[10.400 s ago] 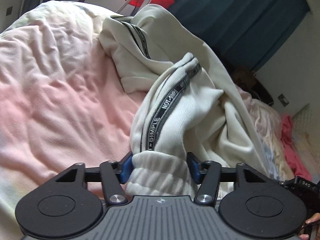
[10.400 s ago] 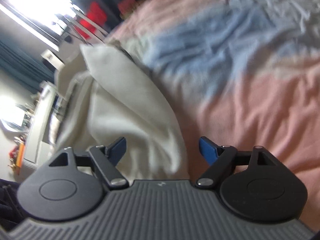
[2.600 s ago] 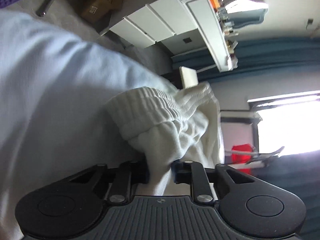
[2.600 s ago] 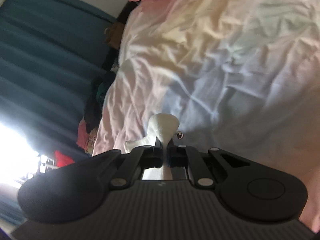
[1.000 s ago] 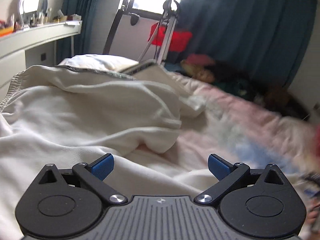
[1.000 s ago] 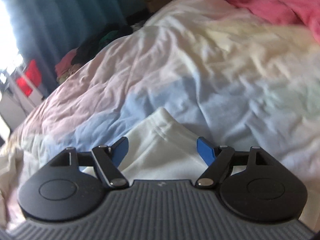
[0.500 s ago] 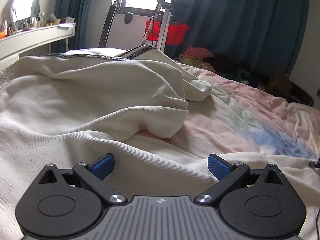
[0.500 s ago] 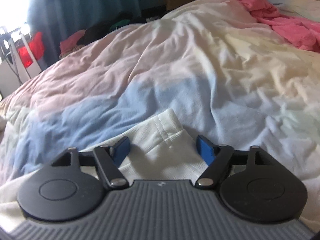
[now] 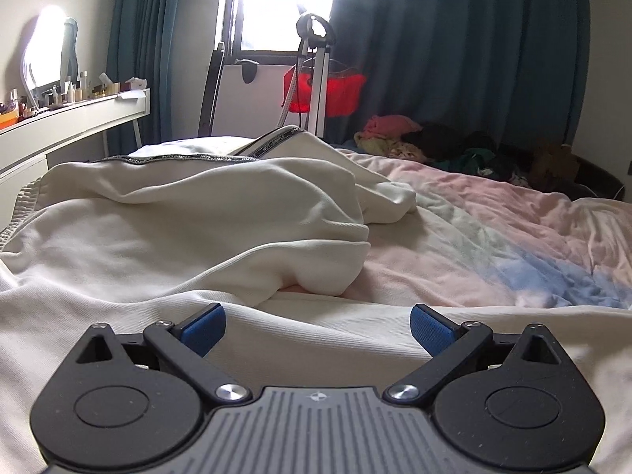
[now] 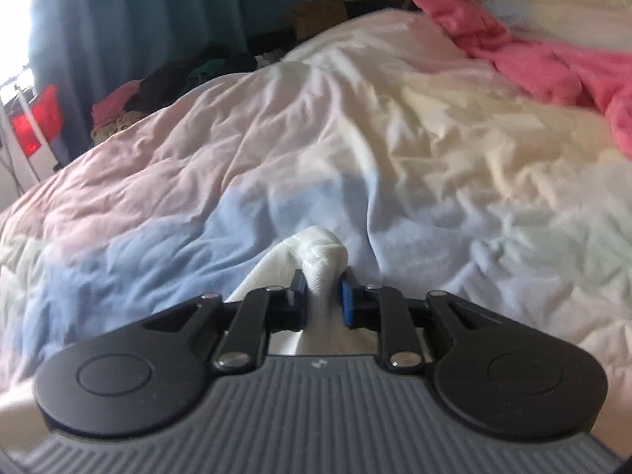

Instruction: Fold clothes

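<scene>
Between the right gripper's (image 10: pixel 323 295) just-closing jaws sits a pinched corner of the white garment (image 10: pixel 316 264). Left gripper (image 9: pixel 317 328) hangs spread wide, cloth below.

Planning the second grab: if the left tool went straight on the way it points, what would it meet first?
Probably the cream garment: the left tool is open and tilted down over the cloth, so that fabric comes first, before the folded hump beyond. Depth is unclear.

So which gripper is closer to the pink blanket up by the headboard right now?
Right. The right gripper, pinching a bunched corner of the cream garment, faces the pink blanket across the duvet. The left gripper sits over the garment; no blanket in its view.
</scene>
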`<state>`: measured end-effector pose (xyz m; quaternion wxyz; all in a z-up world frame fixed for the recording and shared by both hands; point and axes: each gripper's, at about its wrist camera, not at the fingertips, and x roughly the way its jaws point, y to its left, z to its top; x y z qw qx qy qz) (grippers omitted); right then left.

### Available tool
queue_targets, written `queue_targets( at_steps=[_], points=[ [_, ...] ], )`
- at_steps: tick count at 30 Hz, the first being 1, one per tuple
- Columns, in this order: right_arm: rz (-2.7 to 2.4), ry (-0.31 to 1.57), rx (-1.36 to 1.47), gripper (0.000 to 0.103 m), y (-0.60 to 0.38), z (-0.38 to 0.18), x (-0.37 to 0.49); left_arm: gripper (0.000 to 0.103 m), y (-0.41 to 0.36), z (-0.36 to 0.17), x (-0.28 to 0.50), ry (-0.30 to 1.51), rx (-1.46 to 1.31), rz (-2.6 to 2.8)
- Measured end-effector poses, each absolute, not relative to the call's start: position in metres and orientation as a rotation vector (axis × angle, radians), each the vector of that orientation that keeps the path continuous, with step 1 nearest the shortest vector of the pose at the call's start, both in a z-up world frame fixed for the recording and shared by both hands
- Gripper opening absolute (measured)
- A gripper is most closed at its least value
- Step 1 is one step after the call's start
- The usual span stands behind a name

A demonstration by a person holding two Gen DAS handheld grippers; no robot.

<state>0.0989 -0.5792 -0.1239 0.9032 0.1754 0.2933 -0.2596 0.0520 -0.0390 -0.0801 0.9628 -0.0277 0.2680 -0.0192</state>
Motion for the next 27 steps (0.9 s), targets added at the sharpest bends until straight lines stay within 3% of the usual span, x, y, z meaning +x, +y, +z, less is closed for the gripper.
queue_targets(
  at_steps=[3, 5, 7, 16, 25, 27],
  points=[
    [-0.534, 0.586, 0.378, 0.039, -0.574, -0.115, 0.093, 0.101, -0.04, -0.077, 0.049, 0.527, -0.05, -0.044],
    [-0.506, 0.546, 0.45, 0.076, -0.571, -0.103, 0.085, 0.101, -0.04, -0.075, 0.047, 0.519, -0.049, -0.048],
    [-0.475, 0.493, 0.482, 0.086, -0.562, -0.091, 0.076, 0.101, -0.039, -0.073, 0.045, 0.512, -0.049, -0.048],
    [-0.137, 0.472, 0.475, 0.086, -0.475, -0.045, 0.068, 0.101, -0.035, -0.046, 0.023, 0.513, -0.07, -0.074],
    [0.182, 0.634, 0.53, 0.085, -0.376, -0.073, 0.147, 0.103, -0.008, -0.029, 0.028, 0.482, -0.152, -0.081],
    [0.199, 0.652, 0.552, 0.08, -0.355, -0.081, 0.177, 0.103, -0.003, -0.039, 0.039, 0.512, -0.189, -0.078]
  ],
)
